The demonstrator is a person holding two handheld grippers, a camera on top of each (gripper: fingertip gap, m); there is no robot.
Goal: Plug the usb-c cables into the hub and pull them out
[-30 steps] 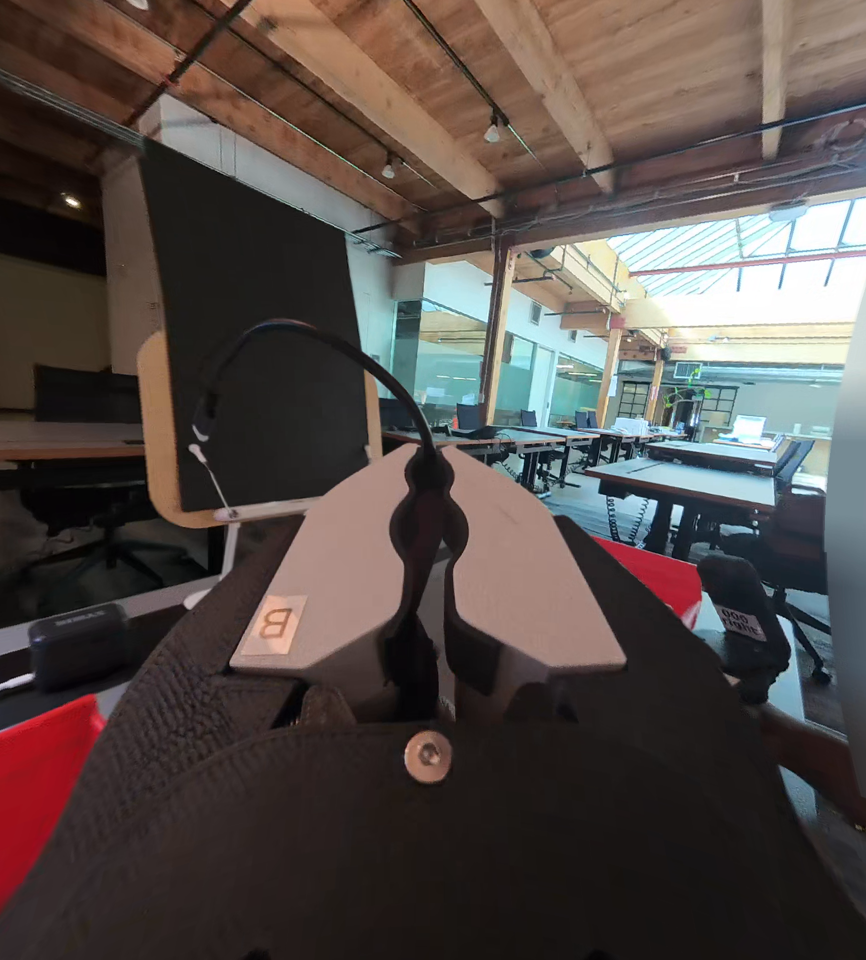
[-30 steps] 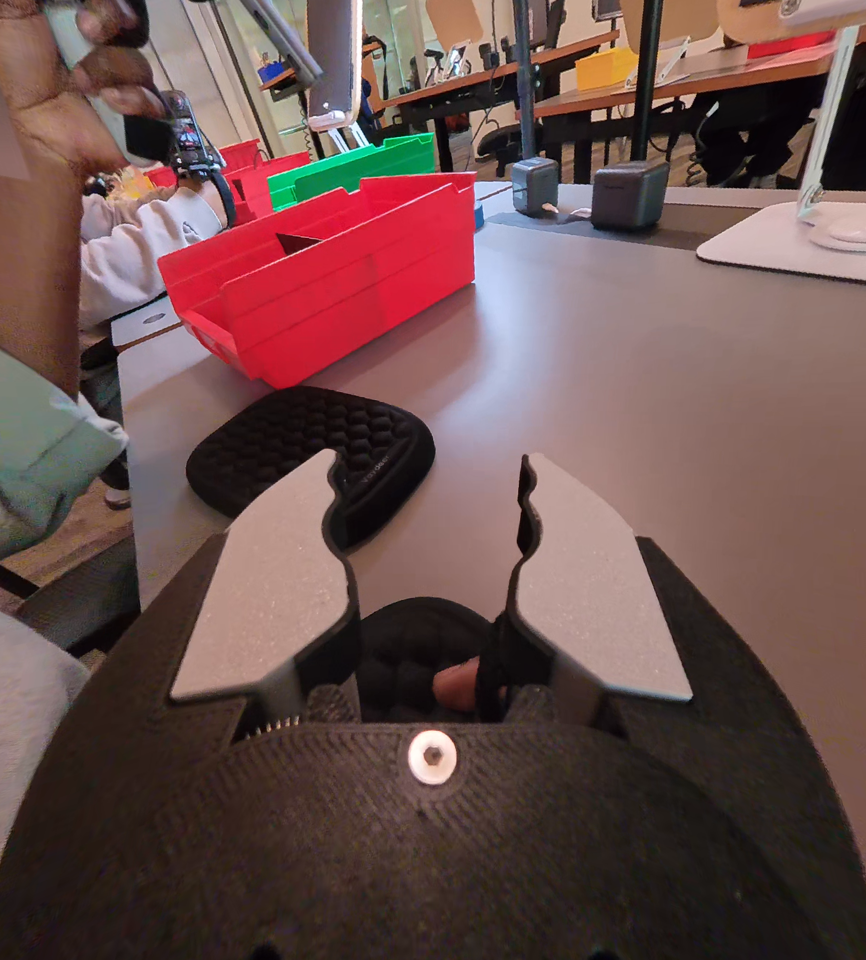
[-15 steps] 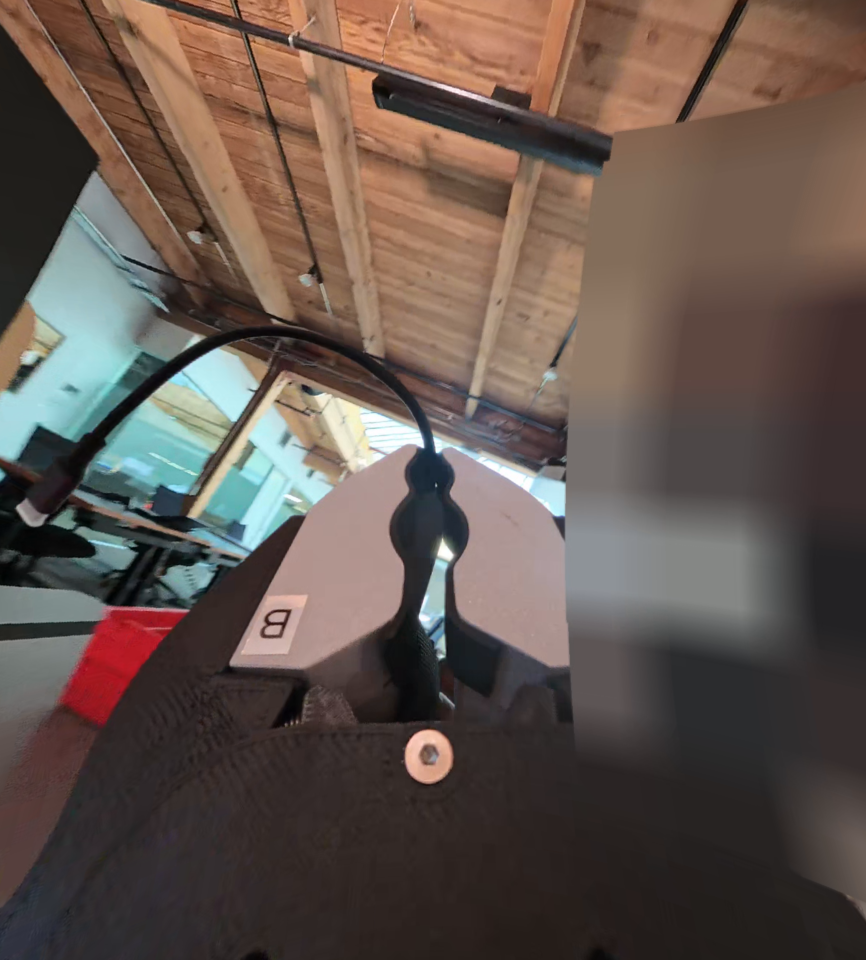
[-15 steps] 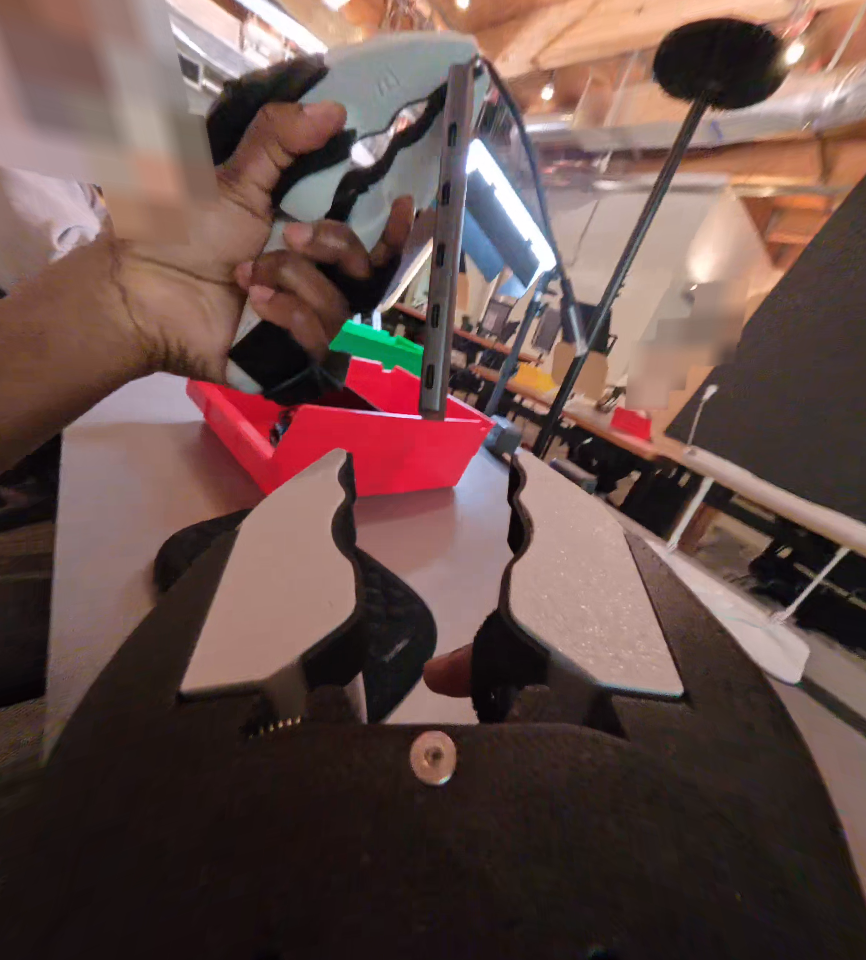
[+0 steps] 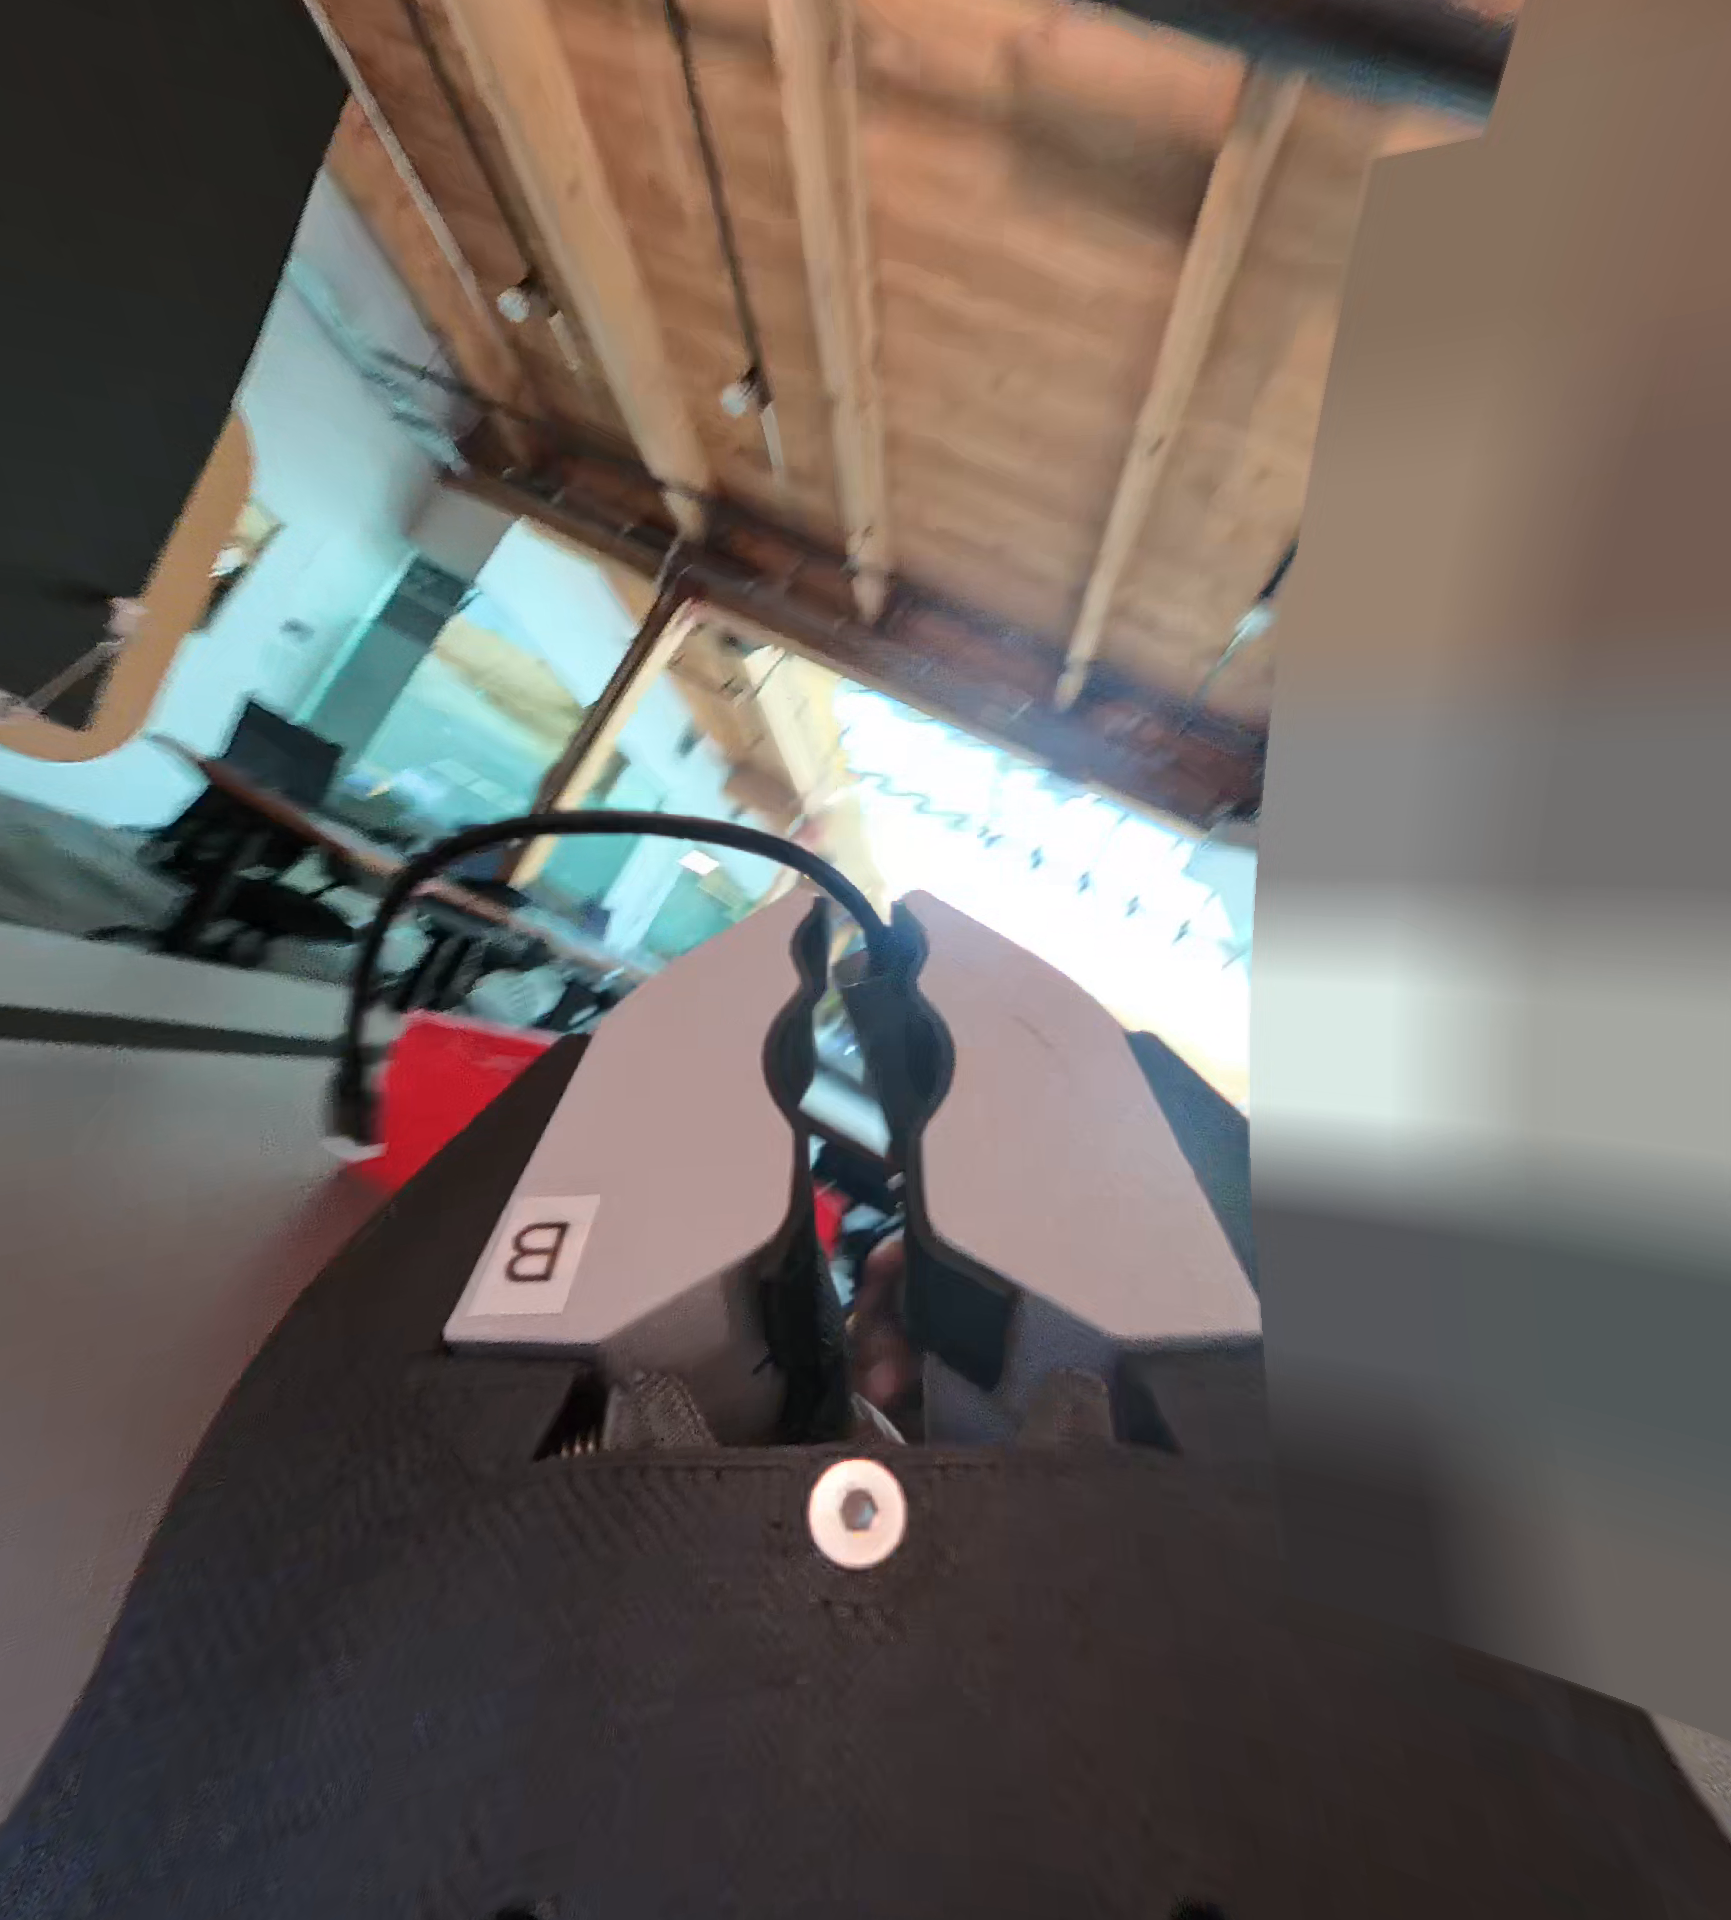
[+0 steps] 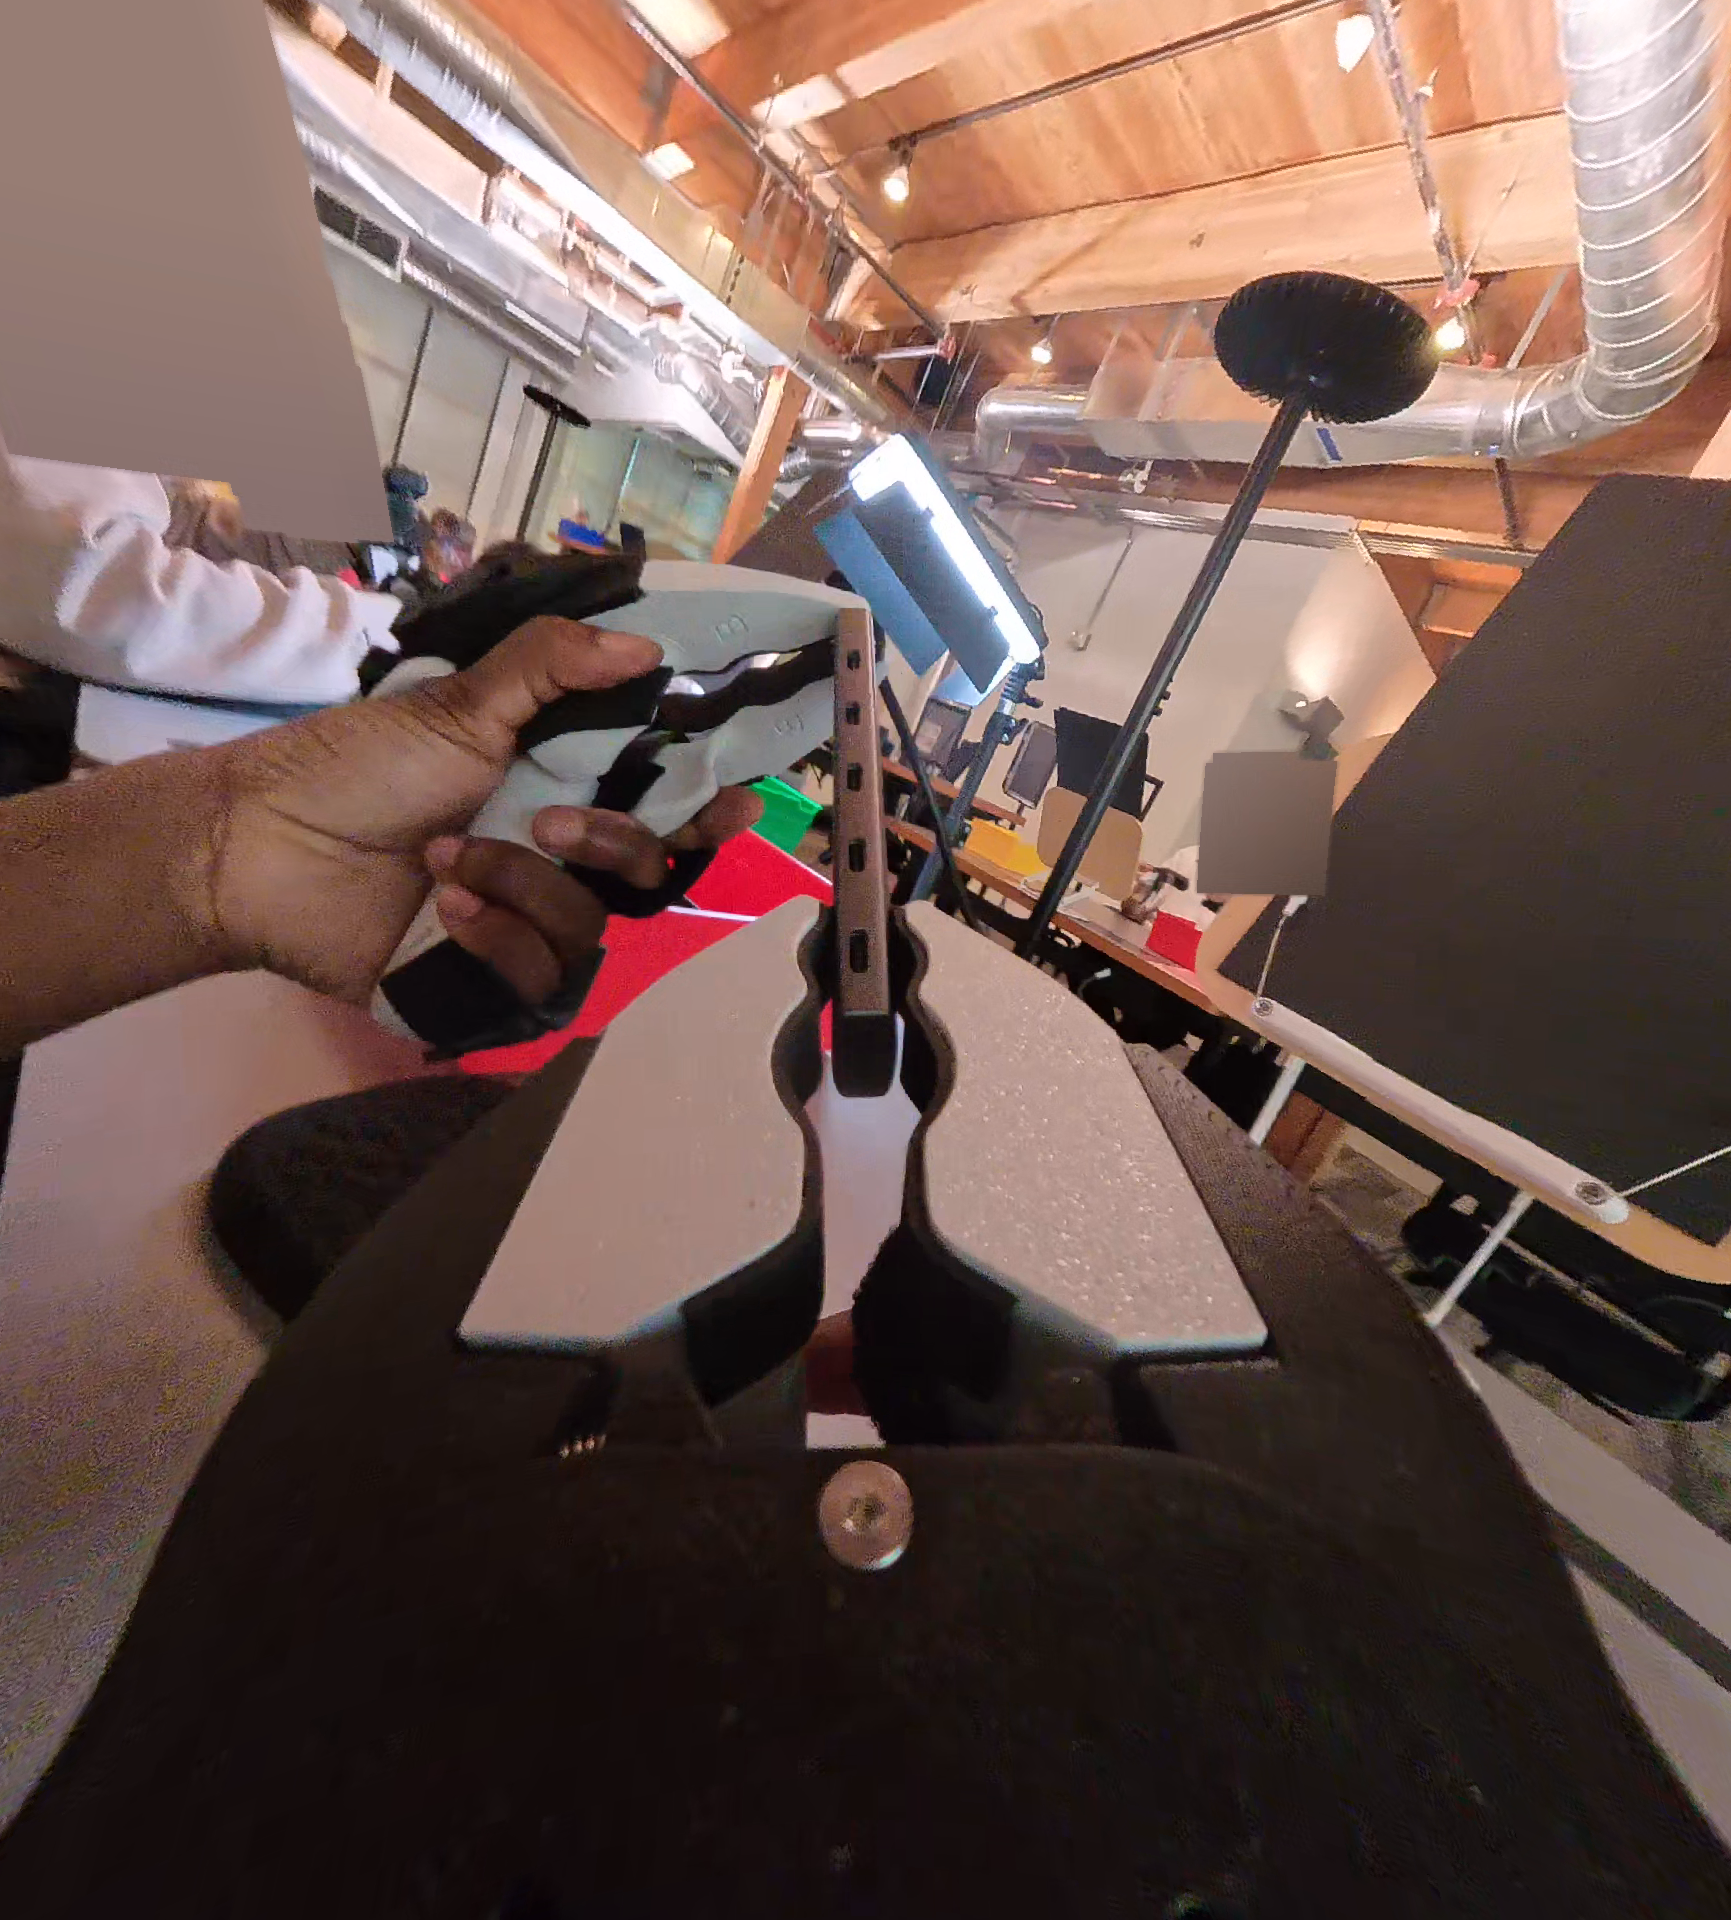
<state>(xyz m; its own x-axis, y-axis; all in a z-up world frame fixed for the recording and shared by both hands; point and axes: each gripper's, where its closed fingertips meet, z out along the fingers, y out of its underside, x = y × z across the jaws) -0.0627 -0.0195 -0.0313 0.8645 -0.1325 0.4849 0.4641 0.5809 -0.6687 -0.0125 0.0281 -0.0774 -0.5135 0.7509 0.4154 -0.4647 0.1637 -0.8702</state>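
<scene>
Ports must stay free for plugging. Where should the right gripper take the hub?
Hub's lower end, from beneath, right gripper pinching its broad faces: it stands upright, ports lining the narrow edge toward the camera, left gripper at top.

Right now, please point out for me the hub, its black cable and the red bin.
hub (image 6: 859, 821), right wrist view, on its narrow side with the ports.
black cable (image 5: 570, 826), left wrist view, top of its arc.
red bin (image 6: 752, 883), right wrist view, on its wall behind the hub.
</scene>
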